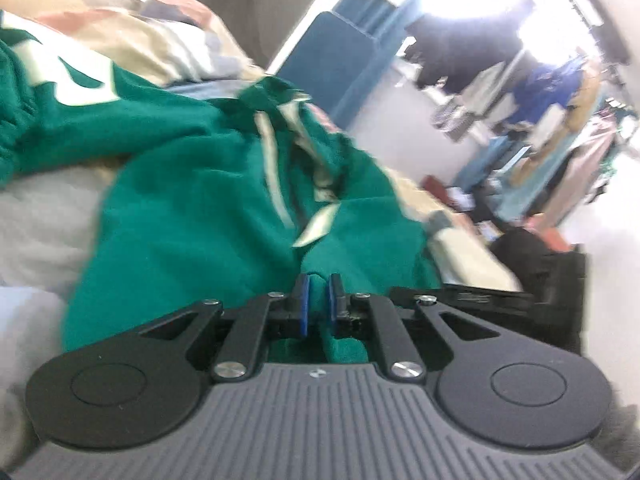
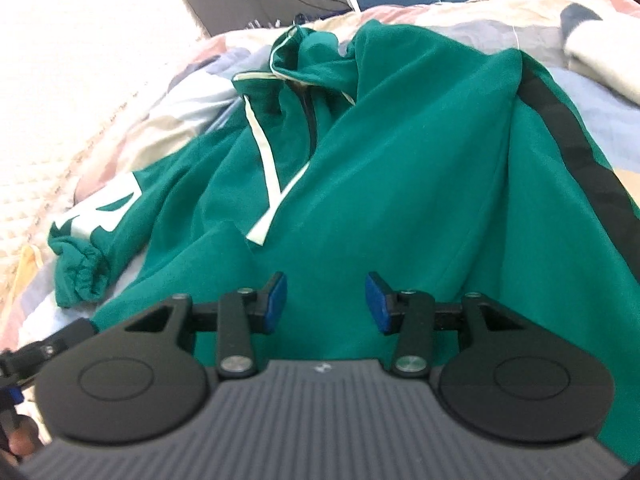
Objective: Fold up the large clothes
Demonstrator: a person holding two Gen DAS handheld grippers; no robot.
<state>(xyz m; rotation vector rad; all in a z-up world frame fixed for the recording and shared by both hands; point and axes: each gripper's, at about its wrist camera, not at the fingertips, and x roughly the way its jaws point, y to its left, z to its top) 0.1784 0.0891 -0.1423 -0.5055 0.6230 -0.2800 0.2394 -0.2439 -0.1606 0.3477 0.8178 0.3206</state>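
Note:
A large green hoodie [image 2: 400, 168] with white drawstrings, a white print on one sleeve and a black side stripe lies spread on a bed. In the left wrist view the hoodie [image 1: 192, 200] fills the middle, and my left gripper [image 1: 318, 304] is shut on a fold of its green fabric, which passes between the blue pads. In the right wrist view my right gripper [image 2: 326, 300] is open, its blue pads apart just above the hoodie's near hem, holding nothing. The cuffed sleeve [image 2: 80, 272] lies at the left.
The bed has a patchwork quilt [image 2: 460, 4] in beige, pink and blue. A pale folded blanket [image 2: 608, 60] lies at the right. A white wall [image 2: 80, 40] runs along the left. Blue furniture [image 1: 340, 64] and a cluttered clothes rack [image 1: 540, 112] stand beyond the bed.

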